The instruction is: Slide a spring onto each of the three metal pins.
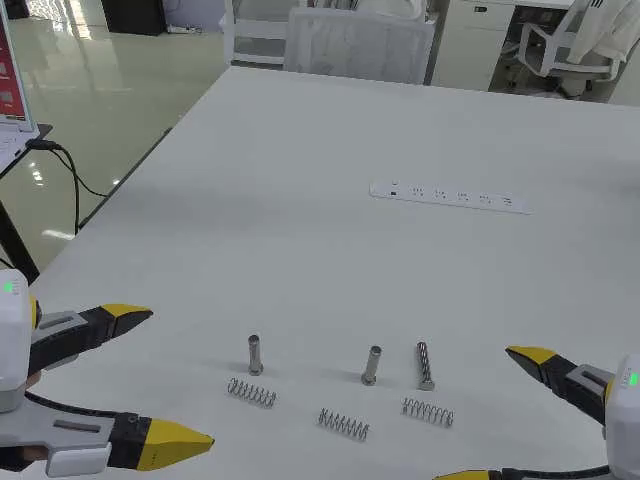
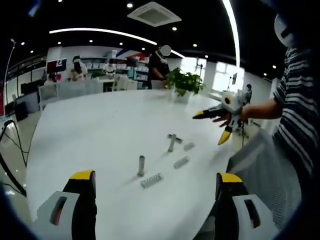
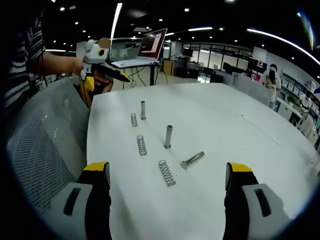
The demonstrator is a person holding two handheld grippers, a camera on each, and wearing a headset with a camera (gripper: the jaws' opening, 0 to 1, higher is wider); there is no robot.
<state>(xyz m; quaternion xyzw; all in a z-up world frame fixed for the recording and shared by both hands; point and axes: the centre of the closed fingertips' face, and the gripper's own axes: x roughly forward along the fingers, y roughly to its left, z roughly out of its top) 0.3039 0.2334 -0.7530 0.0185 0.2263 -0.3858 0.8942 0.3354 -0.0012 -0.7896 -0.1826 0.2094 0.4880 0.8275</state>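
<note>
white table [image 1: 300,230], pins [image 1: 370,365], springs [image 1: 343,424] near front edge, jaws wide apart

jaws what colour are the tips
Yellow, on the left gripper and right gripper; clearest in head view.

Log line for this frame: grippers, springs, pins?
left gripper open, empty | right gripper open, empty | springs loose on table | pins bare

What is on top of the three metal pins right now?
Nothing. Left pin and middle pin stand upright, bare; right pin lies flat, bare. Left spring, middle spring and right spring lie loose on the table before them. Nothing covers the pins.
</note>
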